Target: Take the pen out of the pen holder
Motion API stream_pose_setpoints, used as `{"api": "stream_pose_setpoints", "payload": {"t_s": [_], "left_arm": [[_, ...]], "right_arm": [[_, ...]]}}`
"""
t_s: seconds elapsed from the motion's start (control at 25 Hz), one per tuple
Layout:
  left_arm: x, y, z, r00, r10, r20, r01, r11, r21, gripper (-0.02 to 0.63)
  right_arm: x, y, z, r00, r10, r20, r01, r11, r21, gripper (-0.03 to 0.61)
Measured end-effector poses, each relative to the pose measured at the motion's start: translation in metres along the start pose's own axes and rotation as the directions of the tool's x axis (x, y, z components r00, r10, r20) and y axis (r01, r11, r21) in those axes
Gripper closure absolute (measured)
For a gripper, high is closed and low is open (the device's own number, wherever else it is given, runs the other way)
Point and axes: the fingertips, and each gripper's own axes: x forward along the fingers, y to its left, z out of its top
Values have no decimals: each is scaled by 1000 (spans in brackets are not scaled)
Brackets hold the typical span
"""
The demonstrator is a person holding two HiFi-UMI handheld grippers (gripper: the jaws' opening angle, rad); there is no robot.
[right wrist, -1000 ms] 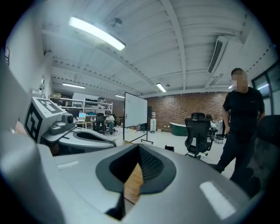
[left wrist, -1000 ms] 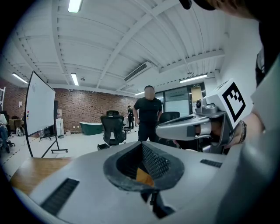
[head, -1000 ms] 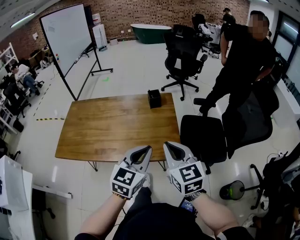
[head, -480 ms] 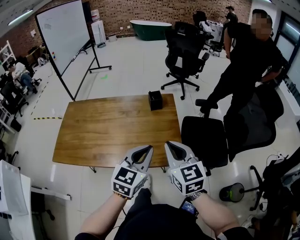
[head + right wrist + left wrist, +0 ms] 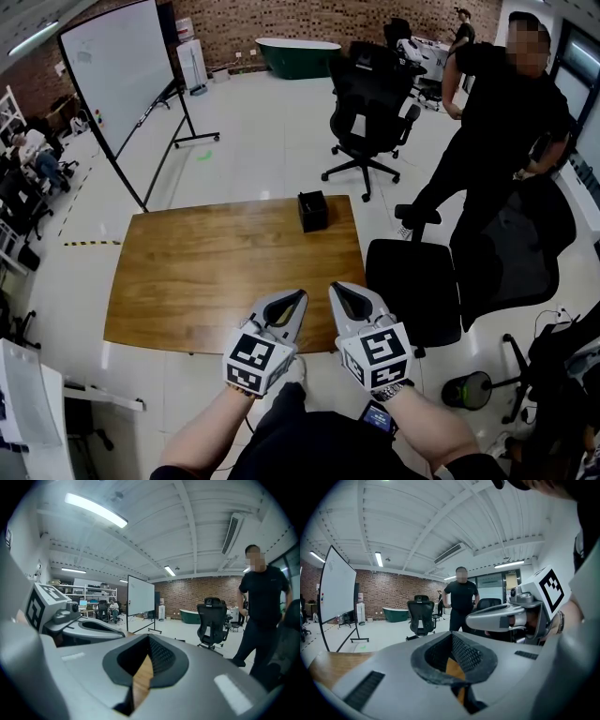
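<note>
Pen holder (image 5: 312, 211): small black box at centre of frame, on the far edge of the wooden table (image 5: 216, 272), toward its right corner. The pen itself is too small to make out. Left gripper (image 5: 297, 298) and right gripper (image 5: 336, 289) sit low centre, side by side over the table's near edge, well apart from the holder. Both pairs of jaws are closed with nothing between them. Step in hand looks like the reach. To do it well: carry one gripper across to the holder, open the jaws before arriving, come in from above, pinch only the pen's upper end, and lift straight up so the holder doesn't tip. Black office chair (image 5: 412, 281) is just right of the table, and a standing person (image 5: 497, 141) is upper right.
</note>
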Motion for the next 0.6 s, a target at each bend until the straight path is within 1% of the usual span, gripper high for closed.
{"api": "stream_pose_setpoints", "payload": {"t_s": [0.6], "left_arm": [[55,77,5,999,-32,-11,32,999,-29,609]], "right_arm": [[88,-37,12,999,-37,-40,37,999,11,577]]}}
